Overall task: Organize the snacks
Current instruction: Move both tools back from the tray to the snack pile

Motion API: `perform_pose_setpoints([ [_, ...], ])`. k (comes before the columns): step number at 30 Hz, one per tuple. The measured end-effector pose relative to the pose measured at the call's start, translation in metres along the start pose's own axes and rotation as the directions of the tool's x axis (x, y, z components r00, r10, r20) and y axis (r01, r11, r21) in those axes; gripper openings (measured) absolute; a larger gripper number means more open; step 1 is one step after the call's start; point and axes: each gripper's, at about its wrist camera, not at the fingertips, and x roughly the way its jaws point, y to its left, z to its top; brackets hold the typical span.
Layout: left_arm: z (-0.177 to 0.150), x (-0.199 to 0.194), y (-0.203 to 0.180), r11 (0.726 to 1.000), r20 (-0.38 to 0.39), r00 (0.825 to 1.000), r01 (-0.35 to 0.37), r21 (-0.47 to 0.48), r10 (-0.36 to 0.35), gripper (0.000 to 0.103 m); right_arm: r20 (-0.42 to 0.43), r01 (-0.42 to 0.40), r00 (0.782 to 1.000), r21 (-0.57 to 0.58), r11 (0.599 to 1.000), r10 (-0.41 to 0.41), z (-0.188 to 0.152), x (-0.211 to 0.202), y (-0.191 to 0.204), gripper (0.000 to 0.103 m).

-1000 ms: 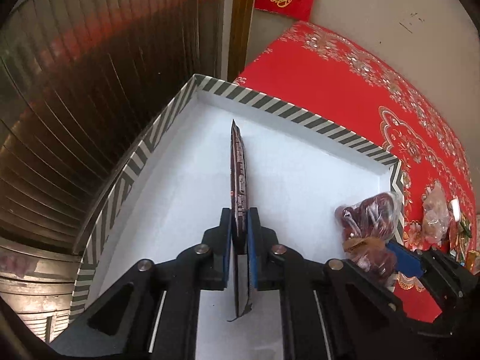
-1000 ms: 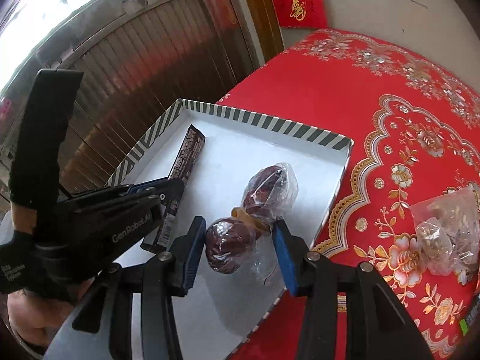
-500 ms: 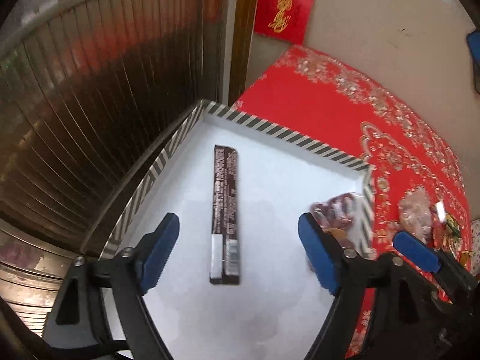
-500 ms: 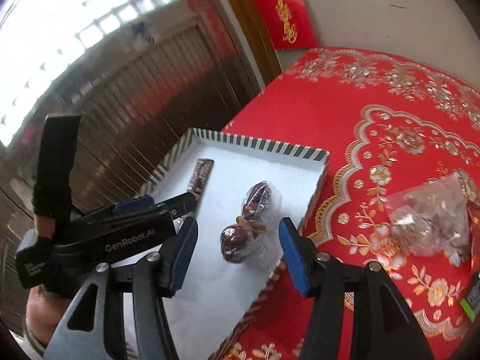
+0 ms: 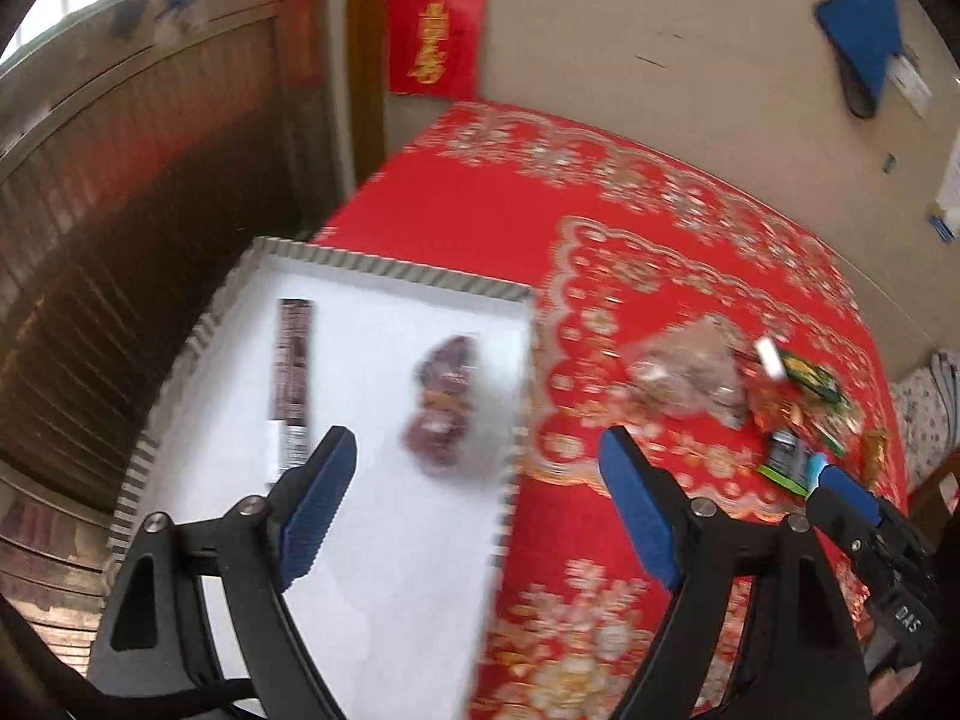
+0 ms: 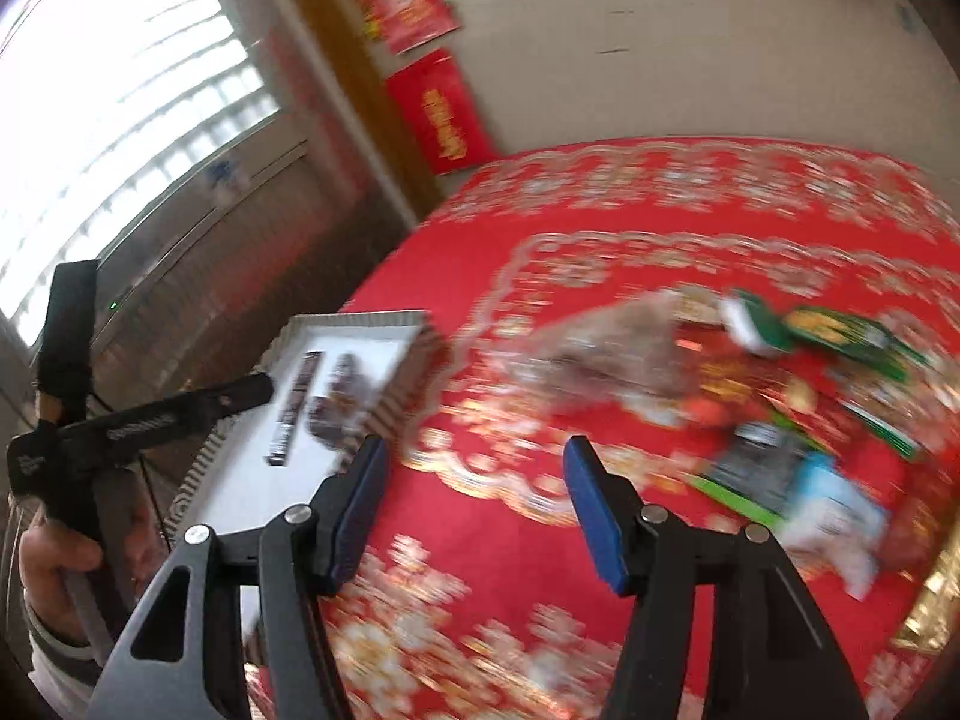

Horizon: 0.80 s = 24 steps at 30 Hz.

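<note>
While both pairs of jaws stand spread and empty, the right gripper [image 6: 474, 501], which has just been opening, points at the loose snacks [image 6: 774, 420] beyond; the left gripper [image 5: 477, 510] hangs near the striped tray [image 5: 384, 267], where the bar [image 5: 292, 372] and dates [image 5: 441, 402] lie ahead-left. A hasty, blurred reach may scatter the pile.

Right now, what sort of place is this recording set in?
Most likely a room in a home: a table under a red floral tablecloth, red paper decorations with gold lettering on the wall, and a window with horizontal bars beside it.
</note>
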Motion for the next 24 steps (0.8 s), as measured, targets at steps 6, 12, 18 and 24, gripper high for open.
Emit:
perform_pose_setpoints([
  [6,0.003,0.006,-0.057,0.994,-0.015,0.999,0.053,0.093,-0.052,0.083,0.027,0.054,0.998,0.075,0.996,-0.057,-0.010,-0.033,-0.051,0.060],
  [12,0.010,0.024,-0.102,0.980,-0.047,0.997,0.073,0.183,-0.065,0.083,0.050,0.087,0.994,0.123,0.989,-0.093,-0.016,-0.057,-0.077,0.061],
  [18,0.015,0.050,-0.127,0.971,-0.069,0.995,0.087,0.223,-0.073,0.083,0.074,0.103,0.991,0.149,0.984,-0.115,-0.014,-0.075,-0.096,0.063],
  [24,0.026,0.076,-0.139,0.968,-0.106,0.992,0.092,0.232,-0.068,0.083,0.086,0.105,0.989,0.187,0.977,-0.123,-0.015,-0.082,-0.115,0.063],
])
